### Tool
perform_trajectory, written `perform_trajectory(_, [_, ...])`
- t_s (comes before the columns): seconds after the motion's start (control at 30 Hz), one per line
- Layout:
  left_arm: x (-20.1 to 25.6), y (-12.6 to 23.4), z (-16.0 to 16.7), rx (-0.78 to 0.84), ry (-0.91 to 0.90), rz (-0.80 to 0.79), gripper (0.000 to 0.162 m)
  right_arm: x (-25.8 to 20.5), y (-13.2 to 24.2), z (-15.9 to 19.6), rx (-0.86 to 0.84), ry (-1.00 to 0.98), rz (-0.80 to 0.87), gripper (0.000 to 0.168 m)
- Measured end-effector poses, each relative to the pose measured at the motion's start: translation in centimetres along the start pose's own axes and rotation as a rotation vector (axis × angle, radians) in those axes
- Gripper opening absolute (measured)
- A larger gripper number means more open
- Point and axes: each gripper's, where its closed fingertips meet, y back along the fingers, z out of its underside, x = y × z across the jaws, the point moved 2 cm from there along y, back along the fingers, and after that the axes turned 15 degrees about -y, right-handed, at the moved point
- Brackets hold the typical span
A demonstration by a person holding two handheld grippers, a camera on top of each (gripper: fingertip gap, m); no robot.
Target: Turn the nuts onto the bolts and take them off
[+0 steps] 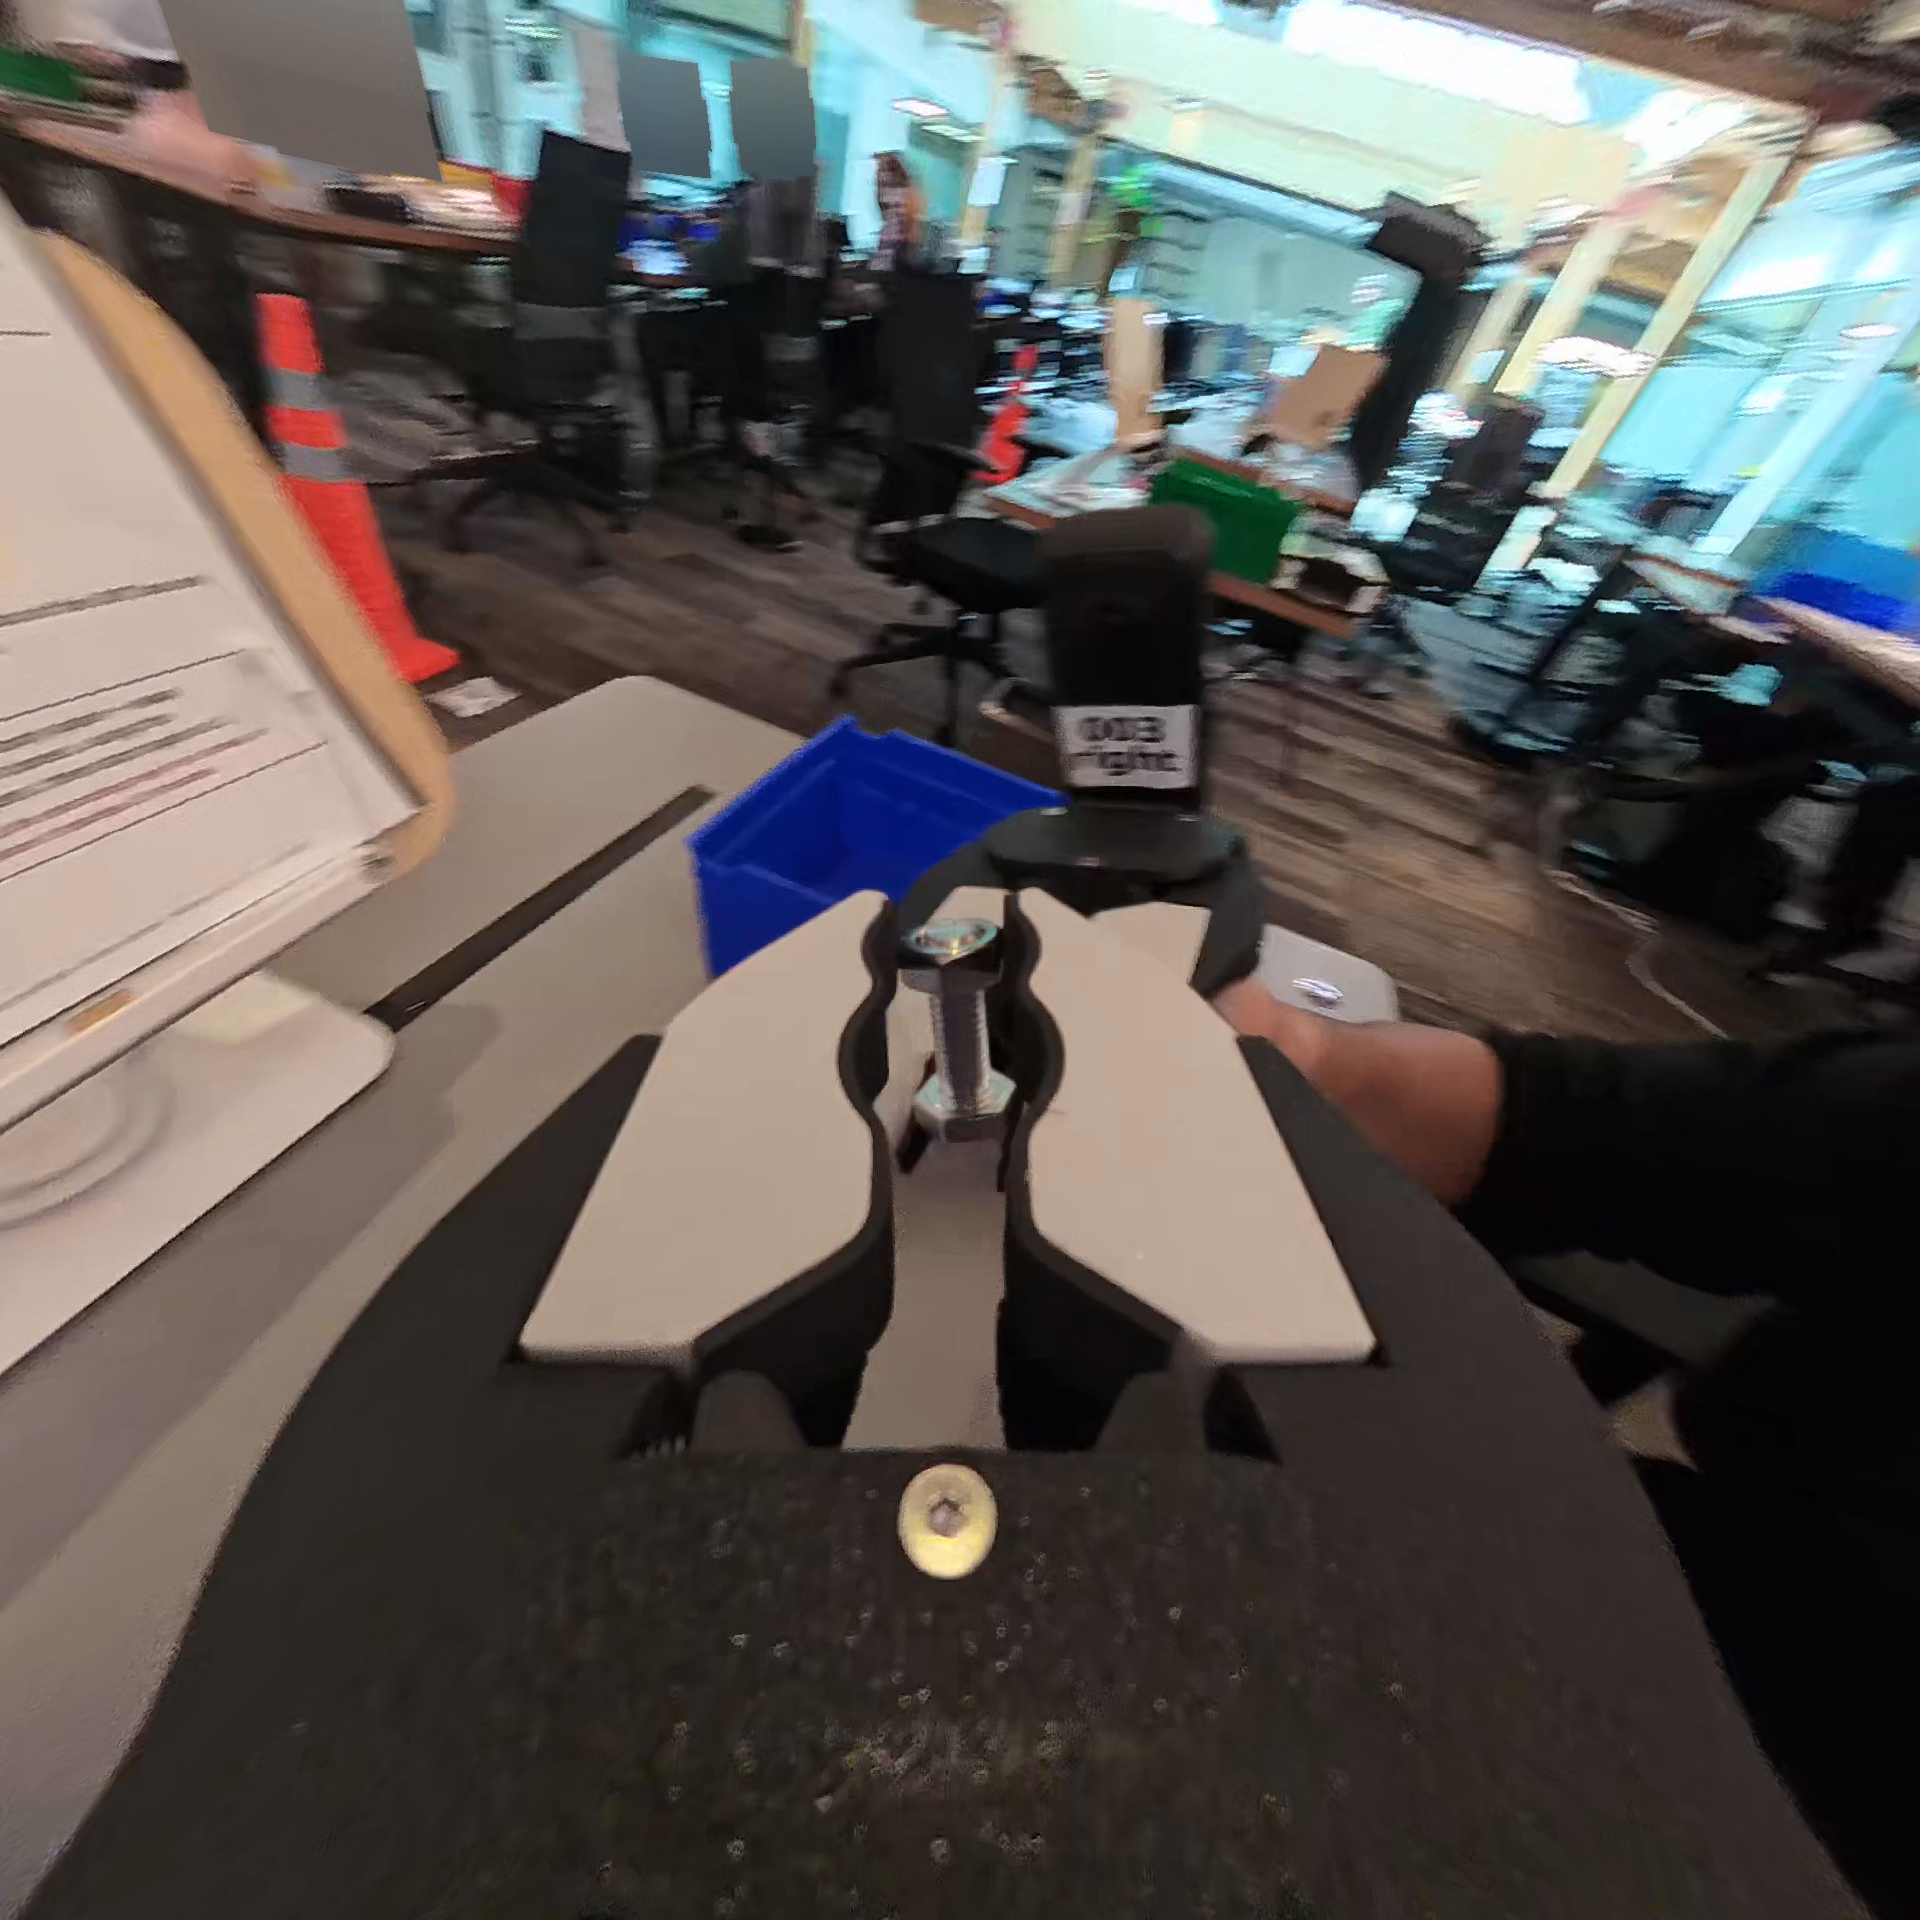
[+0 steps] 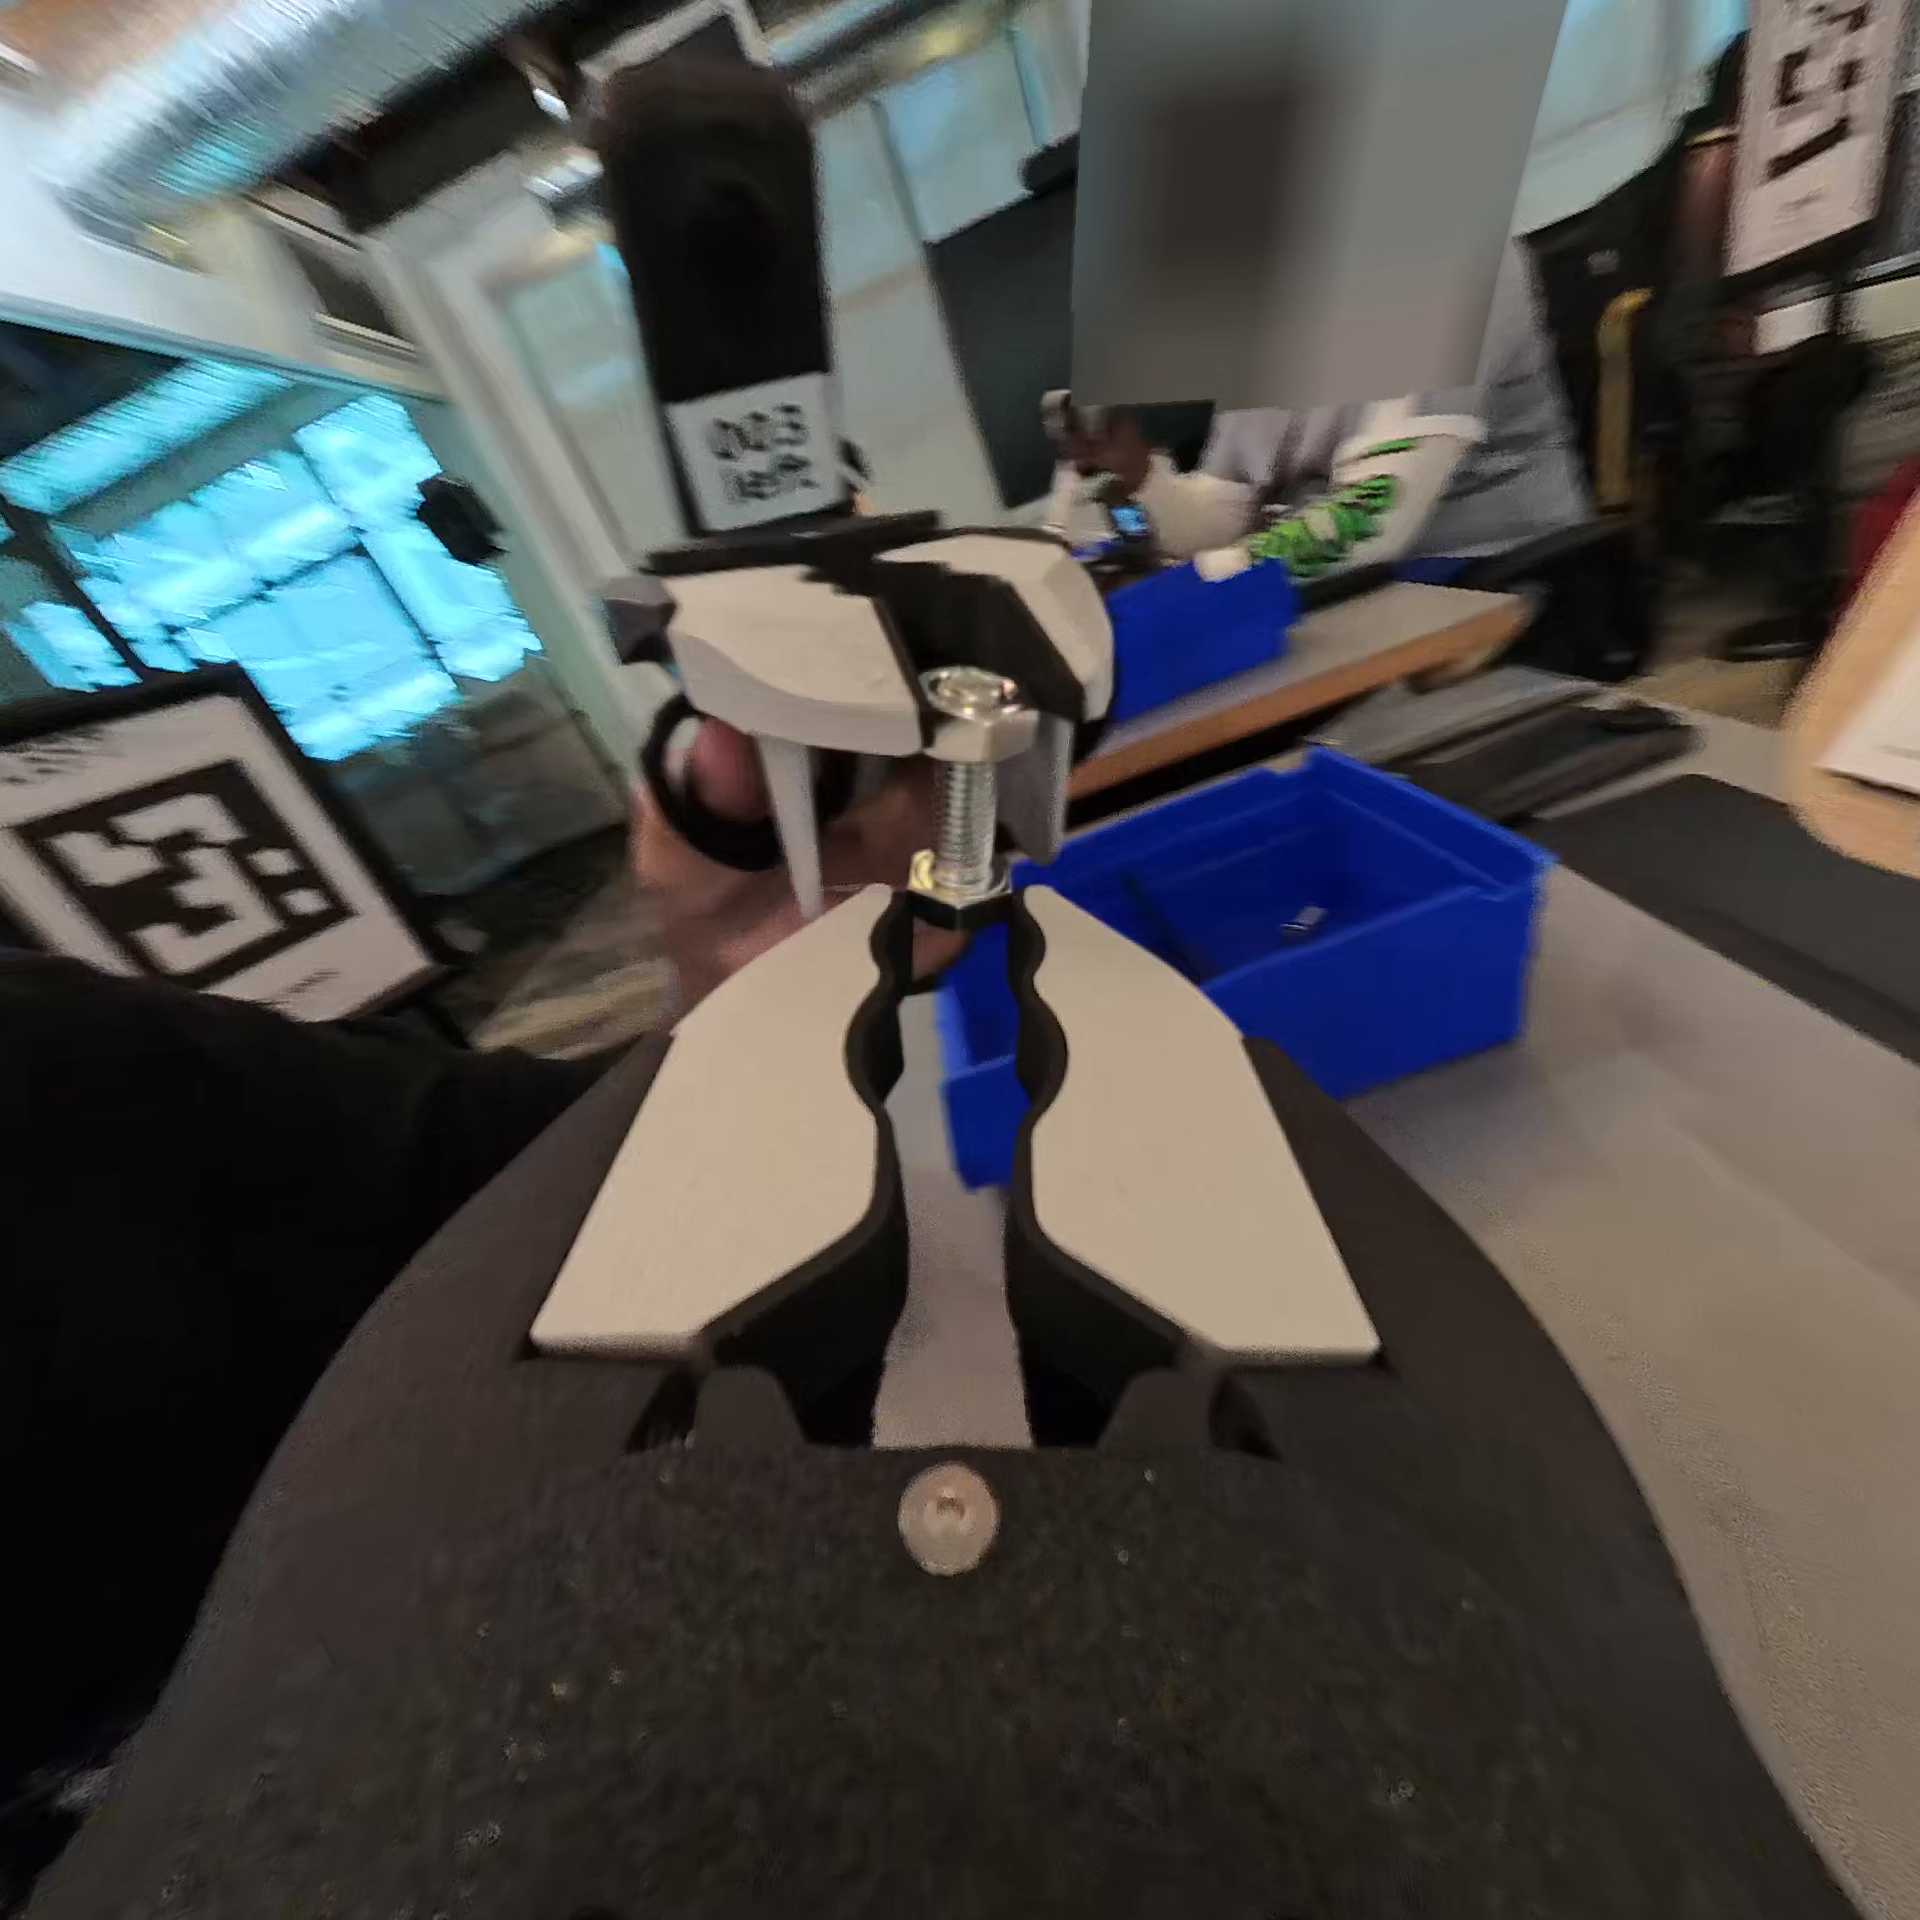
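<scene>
Table (image 2: 1558, 1247) first: what do you have on it?

Grey top, and your blue bin (image 2: 1382, 987) stands on it, just beyond your right gripper's fingers. Something small lies inside the bin, too small to name.

And your left gripper (image 1: 951, 935)?

Your hand (image 2: 707, 831) holds it up above the table. Its fingers are drawn in until only a narrow gap is left, and they clamp the hex head of the bolt (image 1: 961, 1023) at the very tips. From the right wrist view the bolt hangs straight down out of that grip, thread bare.

Your right gripper (image 2: 951, 909)?

It comes in from the other side, and your other hand (image 1: 1382, 1091) is wrapped round its grip. Its fingers are nearly together too, and their tips close on the nut (image 2: 954, 883).

Where does the nut sit on the thread?

At the far end from the head, with most of the shank showing between them. Bolt and nut are both off the table, held between your two grippers, beside the bin.
</scene>
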Motion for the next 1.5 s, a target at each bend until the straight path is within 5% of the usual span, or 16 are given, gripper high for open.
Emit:
perform_trajectory(0.17, [2.8, 1.4, -1.5, 0.203, 0.121, 0.483, 0.018, -3.8, -0.3, 0.6, -0.053, -0.097, -0.31, 0.017])
perform_trajectory(0.3, [3.4, 2.3, -1.2, 0.283, 0.256, 0.758, 0.018, -4.5, -0.9, 1.3, -0.086, -0.078, -0.317, 0.017])
perform_trajectory(0.47, [-0.2, 1.5, -1.0, 0.277, 0.172, 0.431, 0.068, -1.5, -0.7, 0.7, -0.052, -0.042, -0.099, 0.017])
perform_trajectory(0.7, [-3.1, 0.3, 1.8, -0.143, -0.104, -0.229, 0.067, 3.2, 0.9, -0.4, 0.039, -0.005, 0.236, 0.017])
perform_trajectory(0.8, [-2.1, -0.2, 1.9, -0.159, -0.08, -0.267, 0.062, 3.4, 0.8, -0.2, 0.026, 0.021, 0.269, 0.017])
perform_trajectory(0.93, [-2.0, -0.3, 1.9, -0.135, -0.036, -0.242, 0.035, 3.1, 0.4, 0.2, 0.006, 0.052, 0.277, 0.017])
perform_trajectory(1.03, [-1.6, -0.3, 1.9, -0.115, 0.016, -0.149, 0.019, 2.7, 0.2, 0.3, -0.007, 0.061, 0.257, 0.017])
perform_trajectory(1.17, [-0.2, 0.0, 1.0, -0.039, 0.022, 0.088, 0.019, 0.7, -0.2, 0.3, -0.007, 0.002, 0.069, 0.017])
perform_trajectory(1.4, [3.1, 3.0, -0.2, 0.233, 0.16, 0.734, 0.018, -3.9, -1.3, 1.6, -0.086, -0.032, -0.237, 0.017])
perform_trajectory(1.5, [2.8, 2.6, 0.3, 0.228, 0.24, 0.794, 0.027, -3.6, -1.5, 1.9, -0.096, -0.027, -0.213, 0.017])
